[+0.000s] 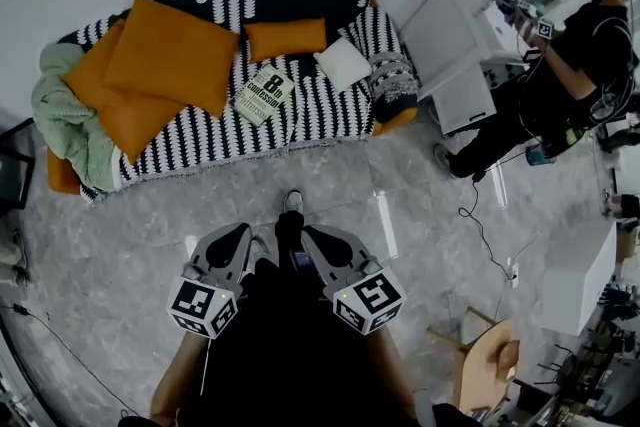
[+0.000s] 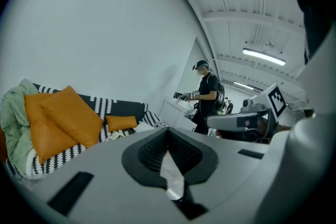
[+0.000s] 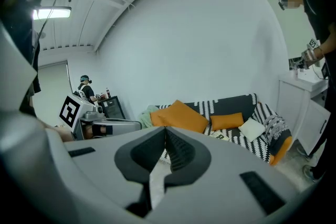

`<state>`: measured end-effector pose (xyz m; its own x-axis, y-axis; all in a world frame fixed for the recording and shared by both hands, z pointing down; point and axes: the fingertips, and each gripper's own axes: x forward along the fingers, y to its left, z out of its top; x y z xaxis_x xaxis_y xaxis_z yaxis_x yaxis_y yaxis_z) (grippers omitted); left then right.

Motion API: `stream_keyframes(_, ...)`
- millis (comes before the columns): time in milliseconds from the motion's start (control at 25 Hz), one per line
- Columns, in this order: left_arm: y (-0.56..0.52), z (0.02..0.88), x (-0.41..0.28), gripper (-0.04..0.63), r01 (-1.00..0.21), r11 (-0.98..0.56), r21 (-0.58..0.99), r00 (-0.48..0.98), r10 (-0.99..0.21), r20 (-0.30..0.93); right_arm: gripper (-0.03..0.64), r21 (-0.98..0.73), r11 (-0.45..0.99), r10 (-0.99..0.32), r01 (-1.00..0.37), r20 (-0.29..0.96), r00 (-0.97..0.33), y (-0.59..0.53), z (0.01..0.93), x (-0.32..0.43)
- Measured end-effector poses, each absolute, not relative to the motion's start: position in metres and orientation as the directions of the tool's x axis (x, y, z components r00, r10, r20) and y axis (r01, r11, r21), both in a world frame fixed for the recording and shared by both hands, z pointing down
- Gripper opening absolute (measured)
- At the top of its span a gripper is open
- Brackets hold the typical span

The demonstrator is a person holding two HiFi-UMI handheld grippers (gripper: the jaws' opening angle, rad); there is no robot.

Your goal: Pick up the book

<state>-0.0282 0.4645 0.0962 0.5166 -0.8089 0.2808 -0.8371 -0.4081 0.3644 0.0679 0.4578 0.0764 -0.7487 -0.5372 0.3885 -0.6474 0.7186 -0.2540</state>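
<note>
The book (image 1: pixel 265 93) has a pale cover with dark print and lies flat on the seat of a black-and-white patterned sofa (image 1: pixel 330 115), between a big orange cushion (image 1: pixel 170 55) and a white cushion (image 1: pixel 343 63). It shows small in the left gripper view (image 2: pixel 117 135) and the right gripper view (image 3: pixel 219 135). My left gripper (image 1: pixel 244 233) (image 2: pixel 168 131) and right gripper (image 1: pixel 310 235) (image 3: pixel 165 129) hang side by side over the marble floor, well short of the sofa. Both are shut with nothing in them.
A green blanket (image 1: pixel 60 115) is heaped at the sofa's left end. Another person (image 1: pixel 560 65) stands at a white cabinet (image 1: pixel 460 45) to the right. A cable (image 1: pixel 480 235) trails across the floor. A wooden chair (image 1: pixel 485 365) and a white table (image 1: pixel 585 275) stand at the right.
</note>
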Motion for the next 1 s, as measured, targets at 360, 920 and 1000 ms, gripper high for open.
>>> stream_keyframes(360,0.415,0.098,-0.035,0.014,-0.855,-0.367,0.365,0.479,-0.829,0.288,0.017,-0.283,0.751,-0.526,-0.597,0.291,-0.799,0.393,0.062,0.058)
stream_keyframes(920,0.281,0.075,-0.04,0.014,-0.9,-0.291,0.323,0.386,-0.877,0.286,0.017,-0.294,0.789,-0.47,-0.539,0.276,-0.839,0.241,0.056,0.064)
stream_keyframes(1000,0.266,0.073,-0.037,0.014,-0.905,-0.276,0.325,0.372,-0.883,0.287,0.017,-0.297,0.796,-0.457,-0.528,0.278,-0.845,0.224,0.056,0.067)
